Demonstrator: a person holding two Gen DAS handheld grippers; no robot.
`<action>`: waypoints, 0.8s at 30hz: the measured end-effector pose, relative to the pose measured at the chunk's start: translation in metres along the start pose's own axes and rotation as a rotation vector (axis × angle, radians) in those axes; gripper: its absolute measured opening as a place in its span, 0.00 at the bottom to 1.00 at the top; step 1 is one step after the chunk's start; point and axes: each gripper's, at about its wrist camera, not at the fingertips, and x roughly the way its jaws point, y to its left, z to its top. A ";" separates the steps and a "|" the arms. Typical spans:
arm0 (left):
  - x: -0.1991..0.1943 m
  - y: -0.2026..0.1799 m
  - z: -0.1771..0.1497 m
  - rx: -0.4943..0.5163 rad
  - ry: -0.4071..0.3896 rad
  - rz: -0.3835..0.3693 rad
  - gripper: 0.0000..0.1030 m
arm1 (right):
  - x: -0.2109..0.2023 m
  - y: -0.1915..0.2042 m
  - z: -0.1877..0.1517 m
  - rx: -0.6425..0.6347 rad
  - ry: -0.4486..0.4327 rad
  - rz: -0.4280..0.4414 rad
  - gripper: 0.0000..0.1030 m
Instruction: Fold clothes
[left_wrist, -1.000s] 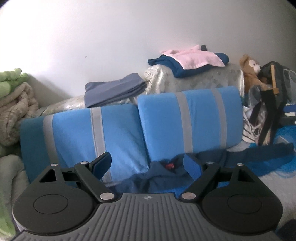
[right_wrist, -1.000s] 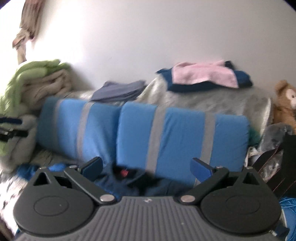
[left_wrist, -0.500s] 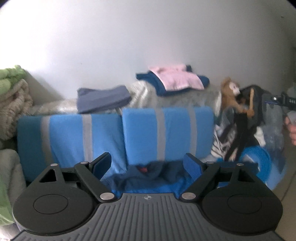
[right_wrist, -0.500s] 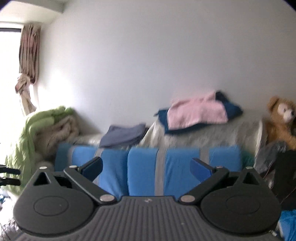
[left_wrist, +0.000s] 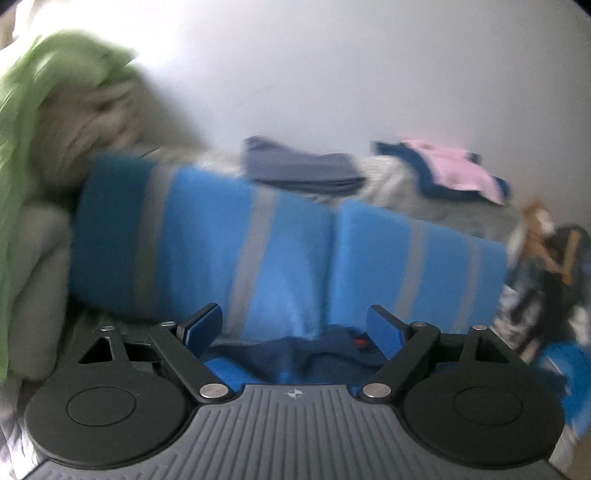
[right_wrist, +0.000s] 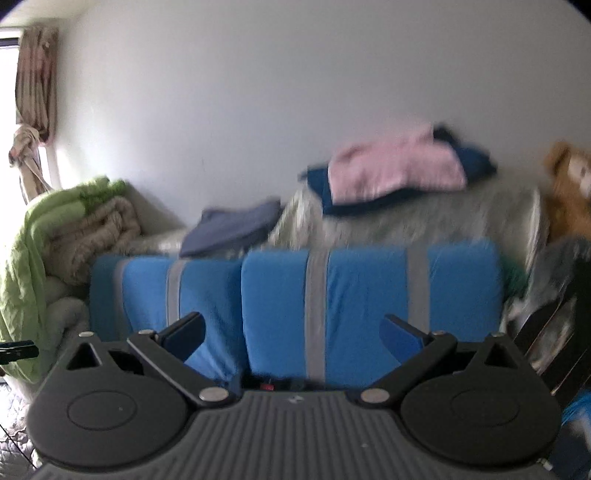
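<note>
A dark navy garment (left_wrist: 317, 350) with a small red tag lies crumpled at the foot of two blue cushions with grey stripes (left_wrist: 280, 254). My left gripper (left_wrist: 294, 326) hovers open just above and in front of it, nothing between its blue pads. In the right wrist view only a sliver of the navy garment (right_wrist: 280, 384) shows under the cushions (right_wrist: 354, 302). My right gripper (right_wrist: 293, 334) is open and empty, facing the cushions. Folded clothes rest behind: a slate-blue piece (left_wrist: 299, 166) and a pink piece on navy (left_wrist: 454, 173).
A green and beige pile of bedding (right_wrist: 66, 236) fills the left side. A brown teddy bear (right_wrist: 569, 192) and dark bags (left_wrist: 554, 273) crowd the right. A white wall stands behind; a curtain (right_wrist: 33, 85) hangs at the far left.
Both views have swung. The left view rolled and shifted left, so the green bedding looms large. The right view rose away from the navy garment, then came closer to the cushions. Both grippers stayed open.
</note>
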 end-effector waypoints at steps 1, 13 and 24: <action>0.008 0.015 -0.010 -0.017 -0.019 0.043 0.83 | 0.014 0.002 -0.009 0.005 0.017 0.004 1.00; 0.025 0.157 -0.066 -0.255 -0.021 0.133 0.83 | 0.161 0.088 -0.109 -0.114 0.163 0.142 1.00; 0.031 0.241 -0.106 -0.420 0.005 0.138 0.83 | 0.250 0.171 -0.176 -0.147 0.280 0.281 1.00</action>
